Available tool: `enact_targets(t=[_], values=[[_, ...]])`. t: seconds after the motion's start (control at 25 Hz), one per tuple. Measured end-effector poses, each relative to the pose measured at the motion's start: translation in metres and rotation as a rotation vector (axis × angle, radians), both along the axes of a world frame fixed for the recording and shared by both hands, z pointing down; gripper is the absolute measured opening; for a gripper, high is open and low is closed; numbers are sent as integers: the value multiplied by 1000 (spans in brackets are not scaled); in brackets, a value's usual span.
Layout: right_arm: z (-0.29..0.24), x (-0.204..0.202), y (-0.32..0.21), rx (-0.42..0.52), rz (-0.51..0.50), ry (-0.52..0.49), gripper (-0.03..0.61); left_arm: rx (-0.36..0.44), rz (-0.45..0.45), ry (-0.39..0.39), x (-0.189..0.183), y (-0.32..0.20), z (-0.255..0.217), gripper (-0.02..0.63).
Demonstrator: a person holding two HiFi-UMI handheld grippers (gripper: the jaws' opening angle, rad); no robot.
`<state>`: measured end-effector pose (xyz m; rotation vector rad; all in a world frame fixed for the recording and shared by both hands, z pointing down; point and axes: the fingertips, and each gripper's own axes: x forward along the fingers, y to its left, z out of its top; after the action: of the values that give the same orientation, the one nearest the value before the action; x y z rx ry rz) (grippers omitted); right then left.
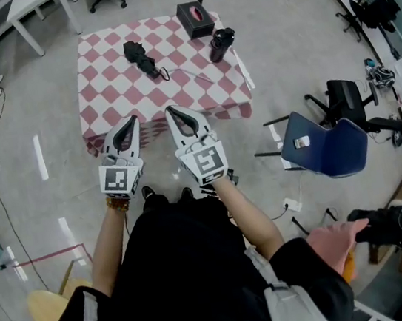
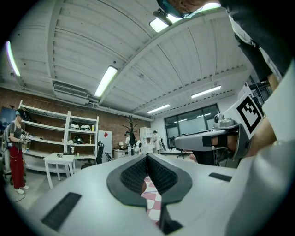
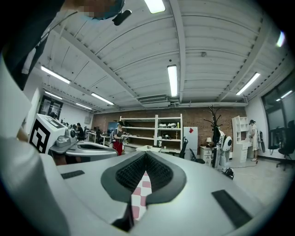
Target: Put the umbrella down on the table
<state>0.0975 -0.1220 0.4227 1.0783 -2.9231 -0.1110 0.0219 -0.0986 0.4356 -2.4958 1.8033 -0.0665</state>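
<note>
The black folded umbrella (image 1: 142, 58) lies on the red-and-white checkered table (image 1: 198, 93), left of its middle, with its strap loop toward the near side. Both grippers hang side by side in front of the table's near edge, well short of the umbrella. My left gripper (image 1: 132, 119) (image 2: 147, 156) has its jaws together with nothing between them. My right gripper (image 1: 170, 110) (image 3: 146, 154) is likewise shut and empty. Both gripper views look level across the room, with a sliver of the checkered cloth showing below the pads.
A black tissue box (image 1: 196, 19) and a black bottle (image 1: 220, 44) stand at the table's far right. A blue chair (image 1: 326, 146) stands to the right, a white table (image 1: 36, 8) at the far left, a yellow stool (image 1: 47, 310) near my left side. A person (image 2: 16, 152) stands by shelves.
</note>
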Motion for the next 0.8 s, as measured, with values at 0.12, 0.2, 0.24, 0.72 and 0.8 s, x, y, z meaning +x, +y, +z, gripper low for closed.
enact_targets(t=[0.12, 0.2, 0.24, 0.72, 0.8], values=[[2, 2, -2, -8, -4, 1, 17, 12, 15, 7, 3, -2, 0, 15], [4, 4, -3, -13, -4, 8, 17, 24, 24, 7, 3, -3, 0, 15], [5, 6, -5, -15, -4, 11, 17, 24, 26, 5, 4, -4, 1, 15], [15, 17, -10, -41, -9, 28, 15, -5, 28, -8, 12, -8, 4, 15], [16, 18, -10, -44, -8, 27, 15, -13, 28, -11, 14, -7, 4, 15]])
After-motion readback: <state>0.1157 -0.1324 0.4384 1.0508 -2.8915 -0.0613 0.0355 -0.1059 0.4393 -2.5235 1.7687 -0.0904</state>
